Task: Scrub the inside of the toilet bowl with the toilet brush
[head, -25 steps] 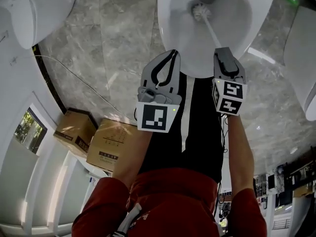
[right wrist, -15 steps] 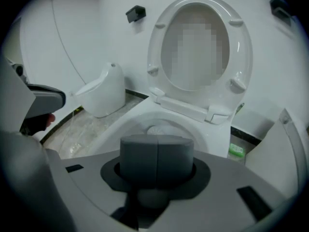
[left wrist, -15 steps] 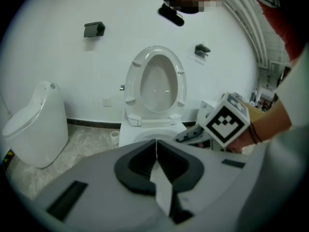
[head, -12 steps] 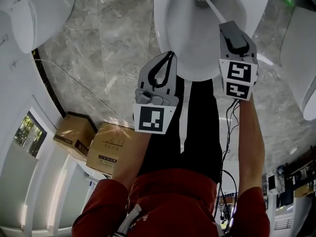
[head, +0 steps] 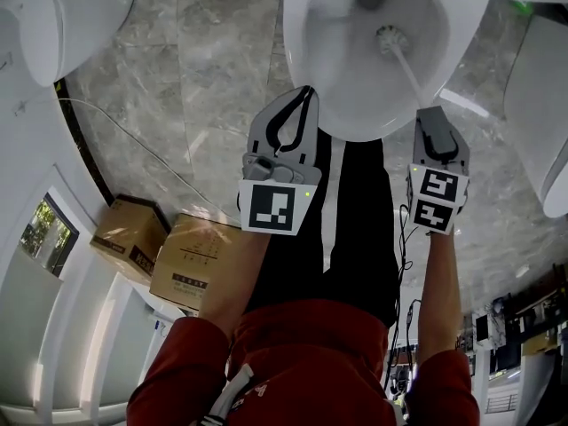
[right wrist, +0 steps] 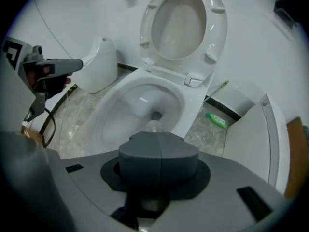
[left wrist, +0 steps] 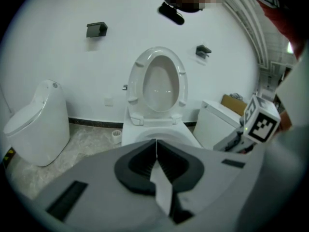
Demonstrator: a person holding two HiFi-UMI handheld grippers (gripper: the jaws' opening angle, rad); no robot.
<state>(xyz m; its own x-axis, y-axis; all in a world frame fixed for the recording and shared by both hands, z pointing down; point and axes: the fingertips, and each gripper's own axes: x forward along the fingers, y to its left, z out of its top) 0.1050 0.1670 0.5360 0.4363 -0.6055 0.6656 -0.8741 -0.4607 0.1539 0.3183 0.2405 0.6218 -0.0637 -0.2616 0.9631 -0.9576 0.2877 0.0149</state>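
The white toilet bowl point(head: 333, 78) lies at the top of the head view, its seat point(left wrist: 159, 81) raised against the wall. The toilet brush has a white bristle head point(head: 388, 35) resting inside the bowl on its right slope, below the drain hole. Its thin white handle point(head: 406, 71) runs back to my right gripper point(head: 427, 114), which is shut on it. In the right gripper view the bristles point(right wrist: 153, 126) peek out just beyond the closed right gripper point(right wrist: 158, 151). My left gripper point(head: 307, 94) hovers at the bowl's near rim, shut and empty, its jaws touching in the left gripper view point(left wrist: 155, 146).
A second toilet point(head: 62, 16) stands at the top left and another white fixture point(head: 541, 96) at the right. Two cardboard boxes point(head: 191, 260) sit on the marble floor to the left, with a thin cable point(head: 133, 140) nearby. A green bottle point(right wrist: 216, 120) lies beside the toilet's base.
The brush head went to the far end of the bowl, then came back toward the near right side as my right gripper drew back toward the person. The left gripper stayed put.
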